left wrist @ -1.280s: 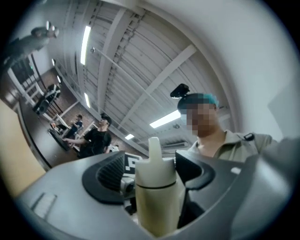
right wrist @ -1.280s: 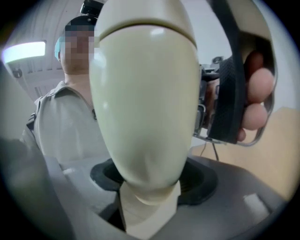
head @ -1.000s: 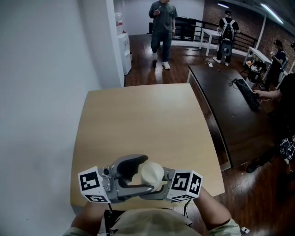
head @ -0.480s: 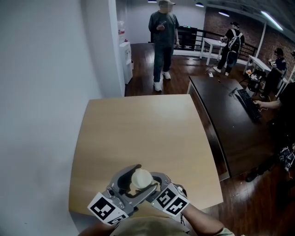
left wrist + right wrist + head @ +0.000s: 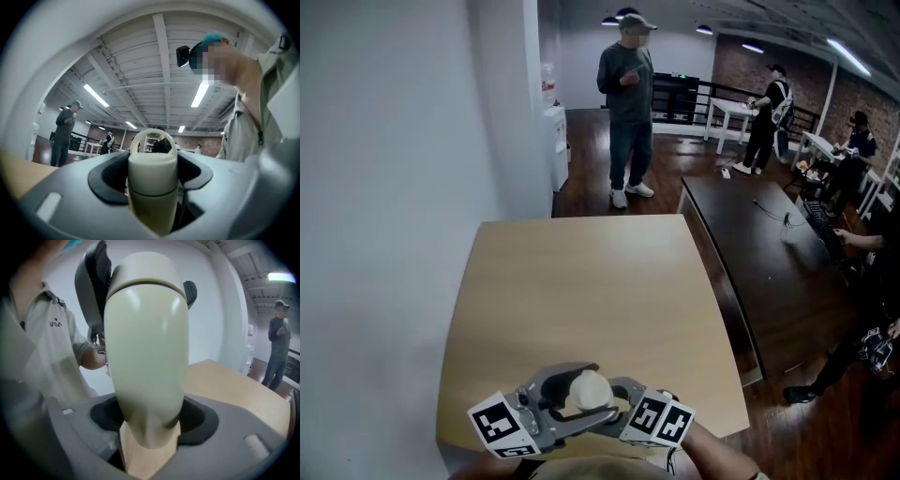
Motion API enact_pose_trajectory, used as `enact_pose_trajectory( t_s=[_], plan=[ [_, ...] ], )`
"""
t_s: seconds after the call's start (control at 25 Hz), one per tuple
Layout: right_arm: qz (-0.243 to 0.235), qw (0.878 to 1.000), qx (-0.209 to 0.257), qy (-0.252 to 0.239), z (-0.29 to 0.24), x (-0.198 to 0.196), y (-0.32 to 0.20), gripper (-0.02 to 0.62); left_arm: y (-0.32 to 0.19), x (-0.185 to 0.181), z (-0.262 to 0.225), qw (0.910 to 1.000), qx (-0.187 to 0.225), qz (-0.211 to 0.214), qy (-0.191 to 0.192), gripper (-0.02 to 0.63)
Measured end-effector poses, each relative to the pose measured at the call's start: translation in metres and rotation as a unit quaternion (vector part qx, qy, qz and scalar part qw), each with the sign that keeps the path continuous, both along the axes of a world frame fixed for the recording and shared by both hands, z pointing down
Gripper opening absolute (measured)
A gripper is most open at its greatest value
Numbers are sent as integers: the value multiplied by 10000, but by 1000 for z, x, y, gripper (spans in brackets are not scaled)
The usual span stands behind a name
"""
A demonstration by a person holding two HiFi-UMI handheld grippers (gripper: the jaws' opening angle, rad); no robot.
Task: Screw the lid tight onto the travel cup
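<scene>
Currently both grippers are meeting over the near edge of the table (image 5: 581,281), close to the person's chest, with the cup (image 5: 147,357) caught between them. The right gripper (image 5: 152,420) is grasping the cup by its cream body, its dark pads (image 5: 201,420) pressing on either side near the base, so the cup is pointing away along the jaws with the lid end farthest off. The left gripper (image 5: 152,173) is working at that far end. Its jaws are closing on the lid (image 5: 153,164), and its black pads (image 5: 108,174) are lying against the lid's two sides with no gap showing. The lid's loop (image 5: 153,132) is standing up past the pads. The lid is sitting on the cup, a thin dark seam running round where the two are joining.

Seen from the head, the cup is hovering above the tabletop rather than resting on it. Beyond the table a person (image 5: 628,103) is standing on the dark floor, and a dark desk (image 5: 759,244) is running along the right.
</scene>
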State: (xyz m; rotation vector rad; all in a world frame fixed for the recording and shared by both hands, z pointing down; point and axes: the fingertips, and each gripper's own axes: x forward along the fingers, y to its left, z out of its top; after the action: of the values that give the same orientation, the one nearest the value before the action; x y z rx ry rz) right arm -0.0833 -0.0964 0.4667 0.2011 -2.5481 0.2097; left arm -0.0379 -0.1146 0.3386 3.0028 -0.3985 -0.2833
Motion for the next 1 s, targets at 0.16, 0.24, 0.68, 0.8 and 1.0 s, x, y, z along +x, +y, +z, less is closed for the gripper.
enact_pose_trajectory(
  t_s=[0.16, 0.24, 0.68, 0.8, 1.0],
  plan=[
    [-963, 9939, -469, -260, -7, 1, 33, 305, 20, 5, -4, 9935, -253, 1085, 252, 305],
    [-1399, 9868, -720, -394, -8, 2, 47, 305, 28, 5, -5, 9837, -455, 1693, 396, 305],
    [-3724, 8952, -2105, -1251, -40, 3, 131, 305, 73, 4, -18, 8614, -1351, 4763, 1131, 304],
    [-3746, 8942, -2108, -1246, -39, 2, 133, 305, 76, 3, -20, 8512, -1305, 4961, 1108, 304],
    [-3674, 9002, -2038, -1141, -32, 4, 130, 305, 75, 5, -15, 8521, -1332, 4951, 1055, 304]
  ],
)
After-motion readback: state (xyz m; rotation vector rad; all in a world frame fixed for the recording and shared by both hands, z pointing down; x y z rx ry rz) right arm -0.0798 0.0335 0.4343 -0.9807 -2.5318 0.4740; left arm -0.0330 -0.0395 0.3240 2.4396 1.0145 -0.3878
